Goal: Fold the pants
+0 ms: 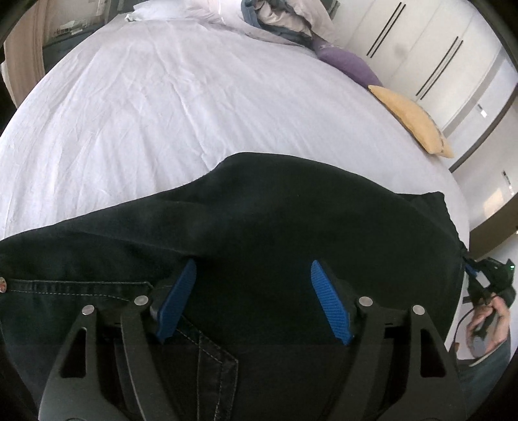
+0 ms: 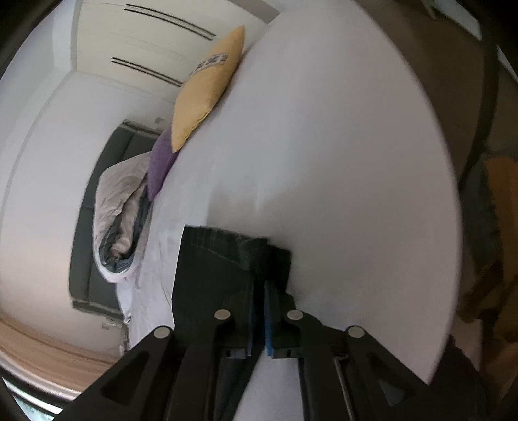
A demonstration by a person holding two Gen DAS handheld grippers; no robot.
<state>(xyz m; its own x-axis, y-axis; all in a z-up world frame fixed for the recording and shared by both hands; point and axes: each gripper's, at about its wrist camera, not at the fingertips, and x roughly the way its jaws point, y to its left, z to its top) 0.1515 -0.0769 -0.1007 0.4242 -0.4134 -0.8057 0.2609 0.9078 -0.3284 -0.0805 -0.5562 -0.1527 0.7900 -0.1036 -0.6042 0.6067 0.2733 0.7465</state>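
Black denim pants (image 1: 291,200) lie spread across the near part of a white bed sheet (image 1: 162,113), with a pocket seam and a rivet at the lower left. My left gripper (image 1: 253,264) hovers over them, its blue pads (image 1: 330,304) wide apart and open, with the cloth lying slack under and between them. In the right wrist view a leg end of the pants (image 2: 210,268) lies on the sheet (image 2: 323,162). My right gripper (image 2: 262,280) has its pads almost together, pinching the bunched hem at its tips.
A yellow cushion (image 1: 411,119) and a purple cushion (image 1: 349,64) rest along the bed's right edge. A heap of clothes and bedding (image 1: 285,19) is piled at the far end. White wardrobe doors (image 1: 437,48) stand beyond. A person's hand (image 1: 485,320) shows at the right.
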